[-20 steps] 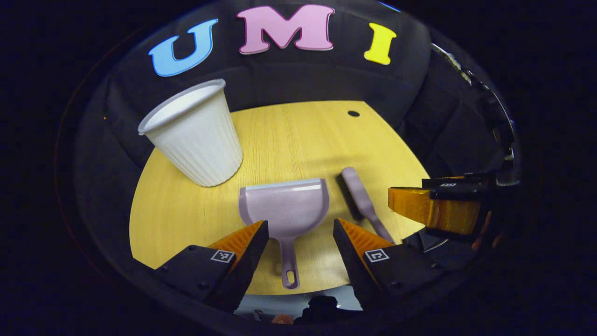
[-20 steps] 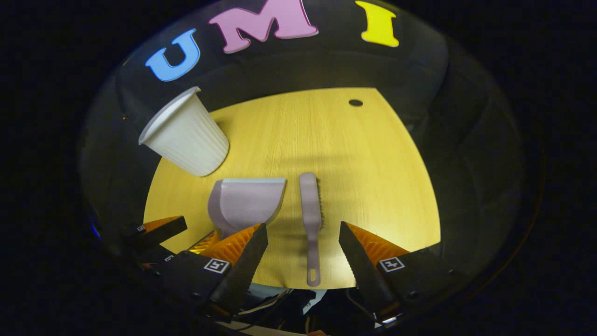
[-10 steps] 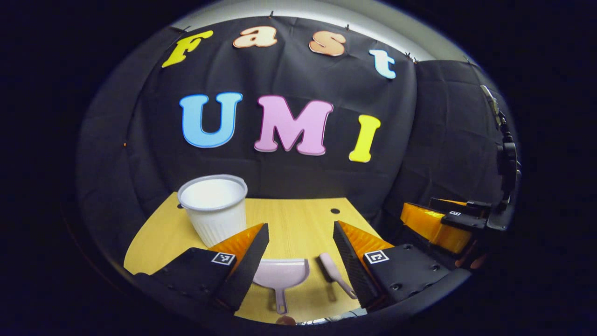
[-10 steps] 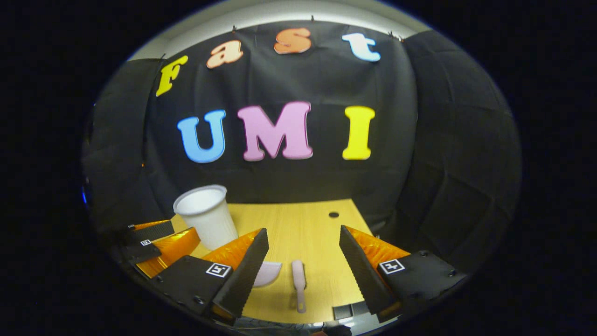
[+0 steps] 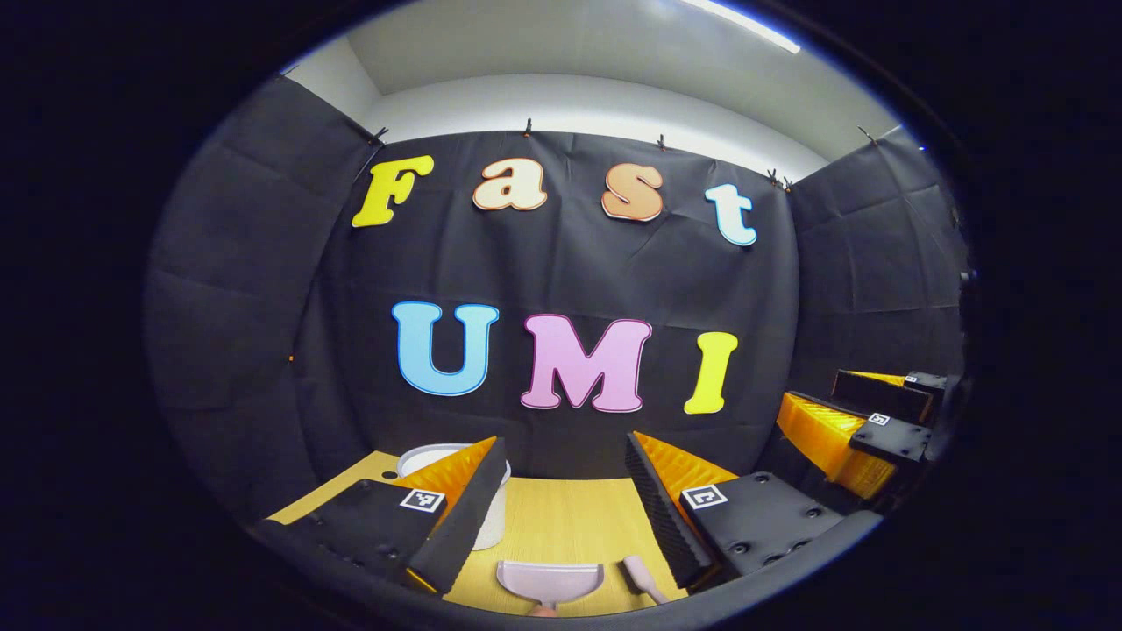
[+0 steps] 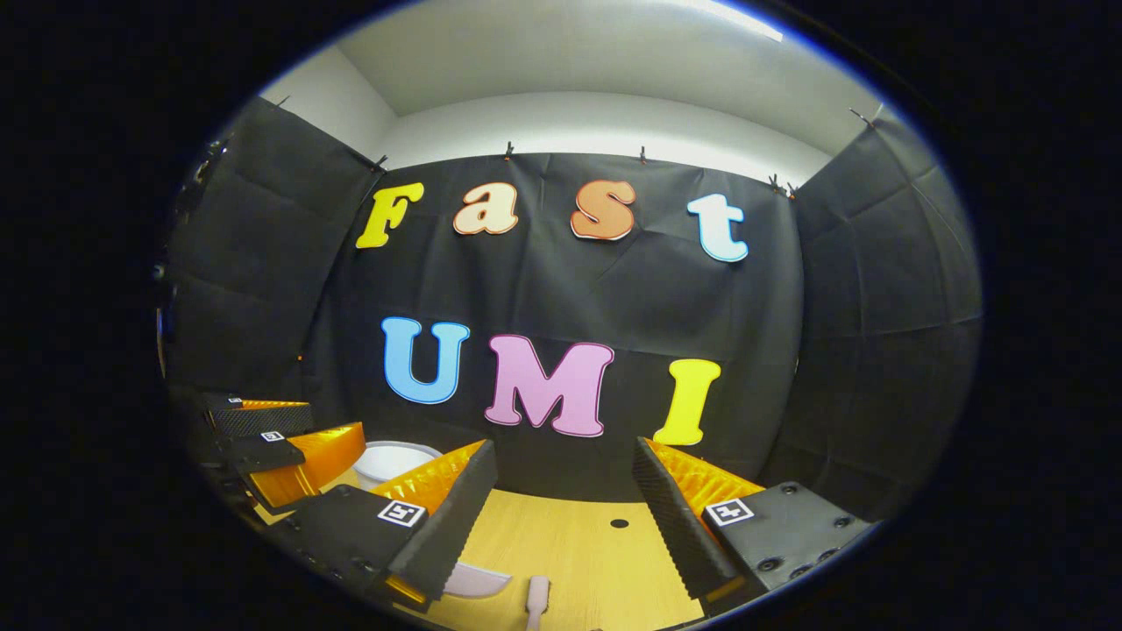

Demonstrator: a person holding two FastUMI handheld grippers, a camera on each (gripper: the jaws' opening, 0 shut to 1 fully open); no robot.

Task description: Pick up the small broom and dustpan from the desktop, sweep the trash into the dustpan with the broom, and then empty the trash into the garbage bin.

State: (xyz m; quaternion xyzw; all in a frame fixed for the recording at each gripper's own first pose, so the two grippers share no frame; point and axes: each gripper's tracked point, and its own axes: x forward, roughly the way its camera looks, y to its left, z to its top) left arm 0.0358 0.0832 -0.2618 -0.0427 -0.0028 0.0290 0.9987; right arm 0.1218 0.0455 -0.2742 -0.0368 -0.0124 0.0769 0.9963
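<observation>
Both hand-held grippers raised and level over the pale wooden worktop [image 5: 561, 526], holding nothing.

In the left gripper view, the left hand-held gripper [image 5: 561, 499] stands wide; the small lilac plastic dustpan [image 5: 550, 580] lies on the worktop at 6 o'clock, the lilac small broom [image 5: 642, 578] just beside it toward 5 o'clock (neither one touched), and the white ribbed plastic garbage bin [image 5: 493, 517] stands at 7 o'clock behind one finger. The right hand-held gripper [image 6: 561, 508], also wide, shows broom and dustpan at 6 o'clock in its own view.
</observation>
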